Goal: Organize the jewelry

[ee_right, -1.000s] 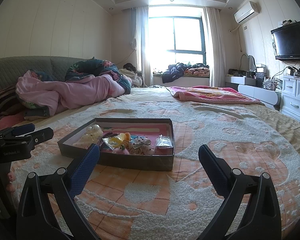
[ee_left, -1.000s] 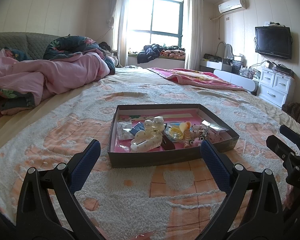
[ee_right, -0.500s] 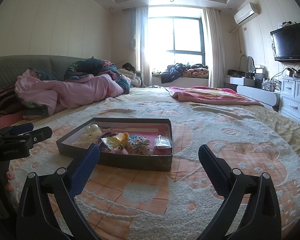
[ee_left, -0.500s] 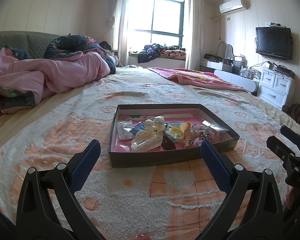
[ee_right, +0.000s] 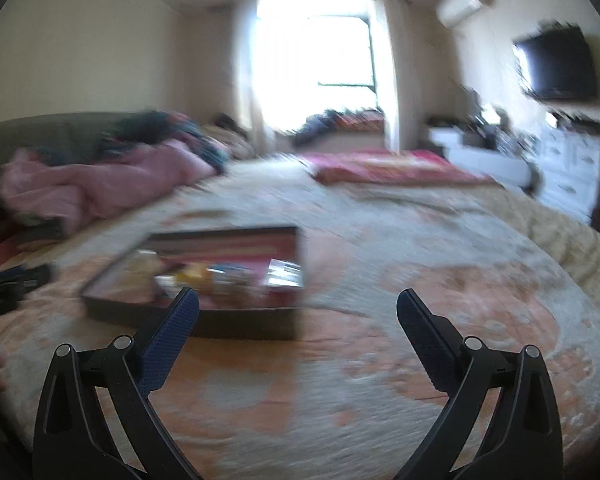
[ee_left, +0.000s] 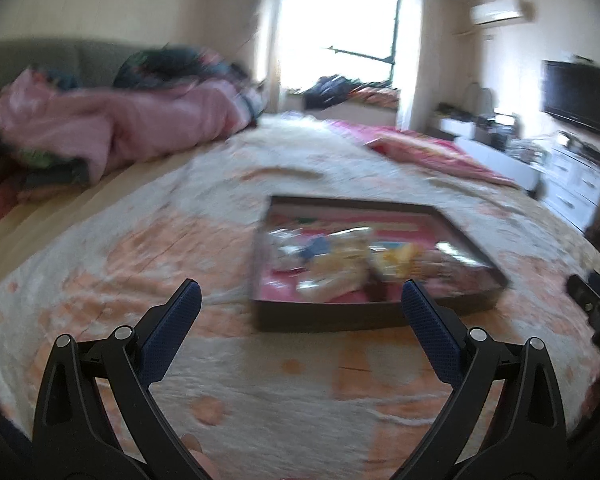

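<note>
Hovering spread-wide hand-held gripper (ee_left: 300, 300), tray (ee_left: 364, 318) edge ahead, blurred

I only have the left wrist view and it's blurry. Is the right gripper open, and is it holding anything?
Observer: In the right wrist view the right gripper is open, with nothing between its fingers.
Operator: Is it lined up with the box?
Observer: No. The box lies ahead toward its left finger, which overlaps the box's front wall in the picture. Between the fingers there is only blanket.
</note>
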`<state>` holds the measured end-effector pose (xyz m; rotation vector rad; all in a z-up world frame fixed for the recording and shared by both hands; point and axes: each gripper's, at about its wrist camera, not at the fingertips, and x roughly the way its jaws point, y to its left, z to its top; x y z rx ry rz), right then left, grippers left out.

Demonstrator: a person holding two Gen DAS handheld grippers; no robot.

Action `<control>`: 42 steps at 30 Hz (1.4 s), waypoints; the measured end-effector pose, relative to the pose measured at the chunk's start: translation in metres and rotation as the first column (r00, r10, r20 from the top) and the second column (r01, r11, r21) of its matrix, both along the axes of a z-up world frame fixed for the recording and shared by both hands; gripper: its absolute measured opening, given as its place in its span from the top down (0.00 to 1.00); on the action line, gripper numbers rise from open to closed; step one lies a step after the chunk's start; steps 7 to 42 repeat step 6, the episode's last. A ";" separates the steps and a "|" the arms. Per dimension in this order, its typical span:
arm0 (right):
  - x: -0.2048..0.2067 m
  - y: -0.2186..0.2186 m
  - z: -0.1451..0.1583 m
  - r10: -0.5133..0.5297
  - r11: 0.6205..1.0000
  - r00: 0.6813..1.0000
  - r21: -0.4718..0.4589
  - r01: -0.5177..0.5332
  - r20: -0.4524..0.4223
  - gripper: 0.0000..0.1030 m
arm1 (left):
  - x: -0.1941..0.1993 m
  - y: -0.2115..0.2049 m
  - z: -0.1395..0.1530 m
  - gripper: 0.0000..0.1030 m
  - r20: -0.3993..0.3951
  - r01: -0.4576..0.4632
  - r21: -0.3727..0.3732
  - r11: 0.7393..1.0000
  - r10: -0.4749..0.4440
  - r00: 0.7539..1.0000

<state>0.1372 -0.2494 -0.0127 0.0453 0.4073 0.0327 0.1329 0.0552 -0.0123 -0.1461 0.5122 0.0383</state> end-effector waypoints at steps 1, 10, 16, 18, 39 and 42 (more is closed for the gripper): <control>0.014 -0.013 0.000 -0.045 0.999 0.998 0.013 0.045 -0.033 0.06 | 0.008 0.012 -0.001 0.11 -0.025 -0.031 -0.009 0.999 0.031 0.999; 0.117 -0.096 -0.025 -0.288 0.957 0.907 -0.051 0.286 -0.309 0.06 | 0.081 0.110 -0.015 0.11 -0.230 -0.347 0.080 0.934 0.356 0.906; 0.117 -0.096 -0.025 -0.288 0.957 0.907 -0.051 0.286 -0.309 0.06 | 0.081 0.110 -0.015 0.11 -0.230 -0.347 0.080 0.934 0.356 0.906; 0.117 -0.096 -0.025 -0.288 0.957 0.907 -0.051 0.286 -0.309 0.06 | 0.081 0.110 -0.015 0.11 -0.230 -0.347 0.080 0.934 0.356 0.906; 0.117 -0.096 -0.025 -0.288 0.957 0.907 -0.051 0.286 -0.309 0.06 | 0.081 0.110 -0.015 0.11 -0.230 -0.347 0.080 0.934 0.356 0.906; 0.117 -0.096 -0.025 -0.288 0.957 0.907 -0.051 0.286 -0.309 0.06 | 0.081 0.110 -0.015 0.11 -0.230 -0.347 0.080 0.934 0.356 0.906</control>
